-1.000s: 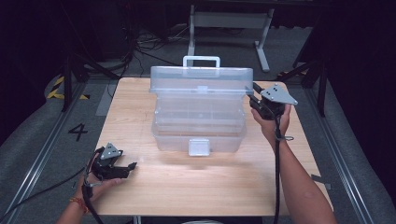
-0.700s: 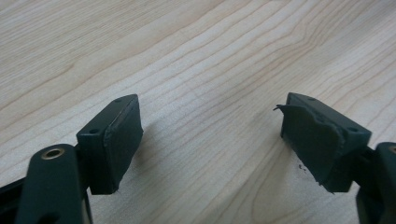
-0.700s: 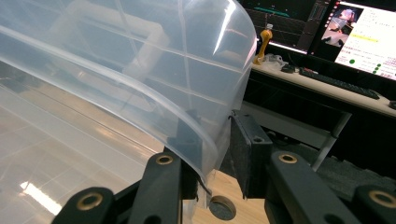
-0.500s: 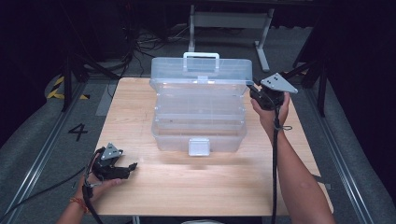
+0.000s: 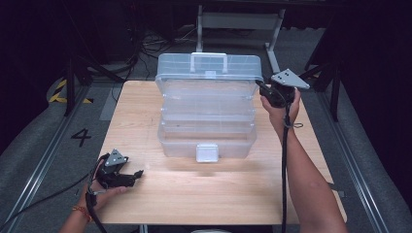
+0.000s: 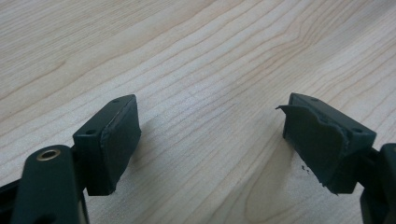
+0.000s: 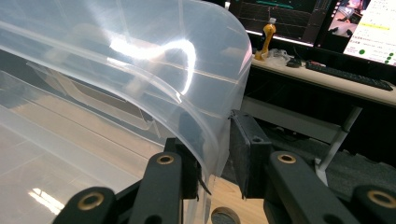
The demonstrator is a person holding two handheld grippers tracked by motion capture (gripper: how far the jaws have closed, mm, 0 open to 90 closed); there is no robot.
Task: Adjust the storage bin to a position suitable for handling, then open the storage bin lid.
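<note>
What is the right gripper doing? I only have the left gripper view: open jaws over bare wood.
Observer: The right gripper is at the far right of the table, its jaws closed on the right edge of a clear box's lid.
Operator: Is the box open?
Observer: Yes. The high view shows the lid raised and the box's trays stepped out below it, with the white latch hanging free in front.
Operator: How near is my gripper?
Observer: The left gripper rests at the table's near left corner, apart from the box.
</note>
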